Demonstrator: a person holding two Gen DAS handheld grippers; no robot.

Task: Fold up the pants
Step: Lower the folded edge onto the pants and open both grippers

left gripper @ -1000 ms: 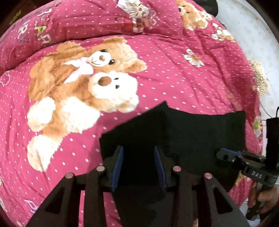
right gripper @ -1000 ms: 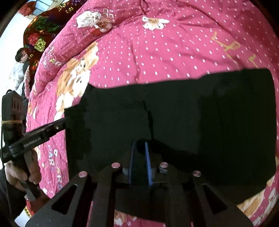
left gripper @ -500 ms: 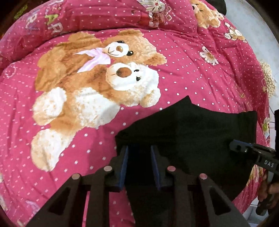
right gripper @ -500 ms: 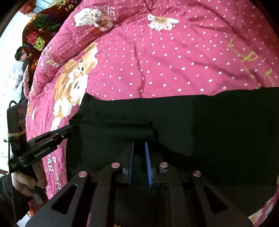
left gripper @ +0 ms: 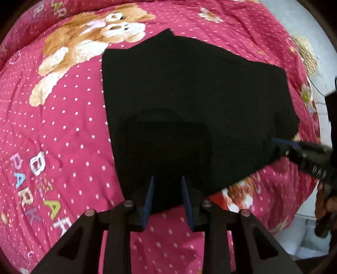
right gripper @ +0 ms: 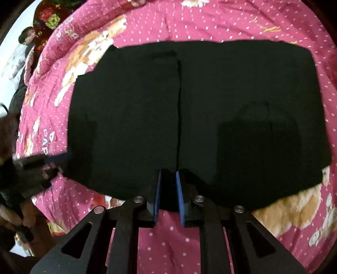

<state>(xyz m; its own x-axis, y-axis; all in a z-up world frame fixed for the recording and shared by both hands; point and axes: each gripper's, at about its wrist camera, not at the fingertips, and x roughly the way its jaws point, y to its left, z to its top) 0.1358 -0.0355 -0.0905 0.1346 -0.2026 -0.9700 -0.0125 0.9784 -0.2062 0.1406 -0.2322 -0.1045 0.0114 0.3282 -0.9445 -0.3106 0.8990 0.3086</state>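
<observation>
Black pants (left gripper: 189,94) lie spread in a wide folded panel on the pink quilt (left gripper: 63,126). My left gripper (left gripper: 167,181) is at the panel's near edge, its blue pads shut on a bunch of the black cloth. My right gripper (right gripper: 168,175) is shut on the same near edge further along, beside a straight seam that runs away from it across the pants (right gripper: 231,94). Each gripper shows in the other's view at a near corner of the cloth: the right gripper (left gripper: 278,143) and the left gripper (right gripper: 63,157).
The quilt has teddy bear prints (left gripper: 88,35) and coloured letters (left gripper: 38,168). Its edge drops off at the right to a pale floor (left gripper: 305,248). A person (right gripper: 27,38) stands far back beside a floral cloth (right gripper: 50,19). A hand (left gripper: 324,206) holds the right gripper's handle.
Both grippers have drawn back with the near edge of the pants. The black cloth now lies stretched out ahead of them and covers more of the quilt. The left jaws have narrowed.
</observation>
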